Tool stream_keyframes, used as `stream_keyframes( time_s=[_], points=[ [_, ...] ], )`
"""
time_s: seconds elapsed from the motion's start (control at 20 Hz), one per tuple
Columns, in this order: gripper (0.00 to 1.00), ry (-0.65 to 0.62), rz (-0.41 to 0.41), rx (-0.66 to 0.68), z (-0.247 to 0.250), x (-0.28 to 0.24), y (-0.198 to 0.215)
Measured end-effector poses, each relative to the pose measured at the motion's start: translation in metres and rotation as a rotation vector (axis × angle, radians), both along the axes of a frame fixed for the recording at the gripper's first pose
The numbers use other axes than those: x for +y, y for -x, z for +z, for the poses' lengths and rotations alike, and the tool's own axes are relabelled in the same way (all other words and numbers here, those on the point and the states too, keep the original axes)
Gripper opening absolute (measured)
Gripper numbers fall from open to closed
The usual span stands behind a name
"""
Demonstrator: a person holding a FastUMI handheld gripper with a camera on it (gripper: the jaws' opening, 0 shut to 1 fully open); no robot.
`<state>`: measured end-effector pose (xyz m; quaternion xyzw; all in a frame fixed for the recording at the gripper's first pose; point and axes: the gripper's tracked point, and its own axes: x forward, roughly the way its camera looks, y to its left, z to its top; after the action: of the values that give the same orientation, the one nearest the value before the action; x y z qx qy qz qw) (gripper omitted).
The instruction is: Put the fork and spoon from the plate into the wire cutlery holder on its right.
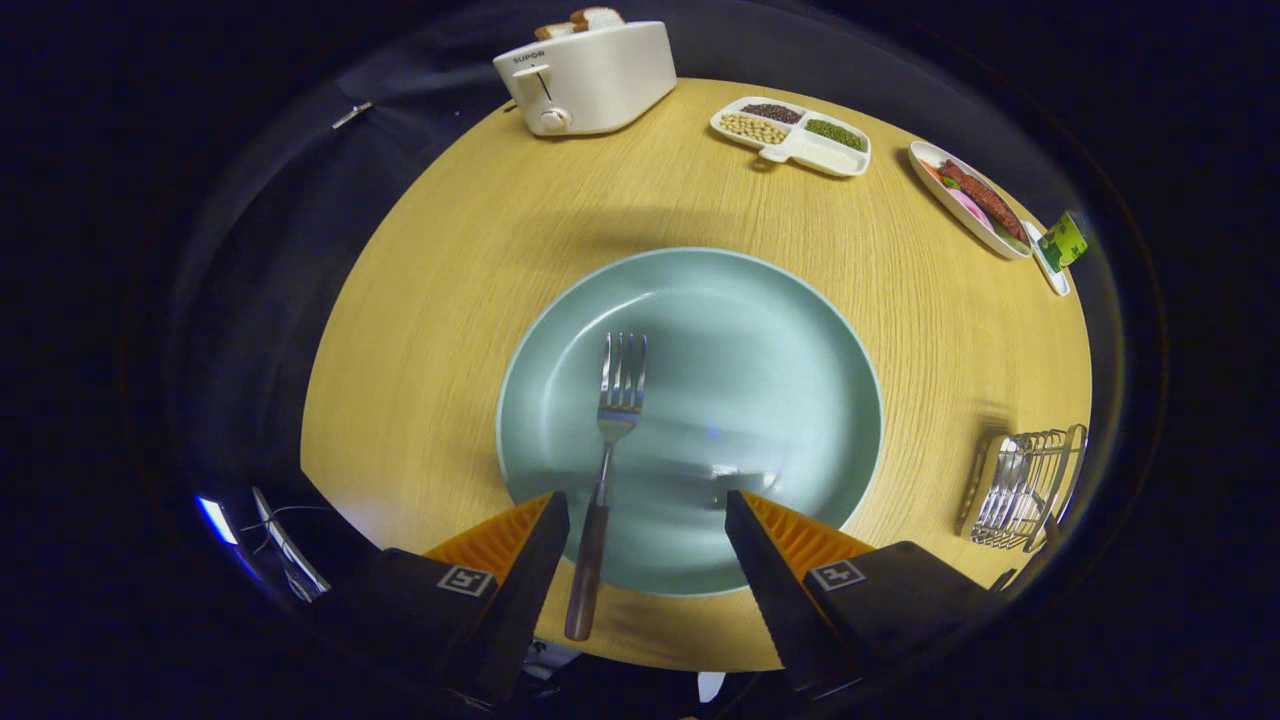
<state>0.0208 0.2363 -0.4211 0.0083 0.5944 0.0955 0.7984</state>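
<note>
Fork (607,470) on plate (800,330) — fingers (648,510) apart — "SUPOR" toaster (590,75).

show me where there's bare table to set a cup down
Bare wood lies between the toaster and the plate, and left of the plate. Crowded along the far right: divided tray, food dish, holder. The open tool straddles the fork.

The gripper (648,520) has two wedge-shaped fingers (770,570) with ridged inner faces; each black mount (900,585) behind carries a small square white-bordered marker.
</note>
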Motion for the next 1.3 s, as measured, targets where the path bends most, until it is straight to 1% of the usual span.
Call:
stream_keyframes(
  time_s=[0.05, 0.15, 0.3, 0.4, 0.45, 0.55, 0.6, 0.7, 0.75, 0.8, 0.9, 1.1, 1.2, 1.3],
  points=[
    [0.98, 0.008, 0.005, 0.007, -0.004, 0.001, 0.001],
    [0.90, 0.019, 0.011, 0.013, -0.007, 0.002, 0.002],
    [0.70, 0.029, 0.013, 0.016, -0.011, 0.003, 0.001],
    [0.56, 0.030, 0.037, 0.033, -0.014, 0.005, 0.005],
    [0.53, 0.031, 0.047, 0.037, -0.016, 0.006, 0.007],
    [0.37, 0.038, 0.046, 0.024, -0.016, 0.004, 0.006],
    [0.18, 0.035, 0.040, 0.015, -0.020, 0.003, 0.005],
    [0.13, -0.002, 0.061, 0.028, -0.016, 0.007, 0.006],
    [0.13, -0.017, 0.067, 0.033, -0.017, 0.006, 0.004],
    [0.09, -0.031, 0.075, 0.041, -0.019, 0.006, 0.003],
    [0.10, -0.057, 0.071, 0.046, -0.014, 0.005, 0.002],
    [0.10, -0.100, 0.058, 0.014, 0.001, 0.004, -0.001],
    [0.10, -0.133, 0.048, 0.015, 0.015, 0.004, 0.002],
    [0.09, -0.154, 0.052, -0.007, 0.034, -0.007, 0.005]
  ],
)
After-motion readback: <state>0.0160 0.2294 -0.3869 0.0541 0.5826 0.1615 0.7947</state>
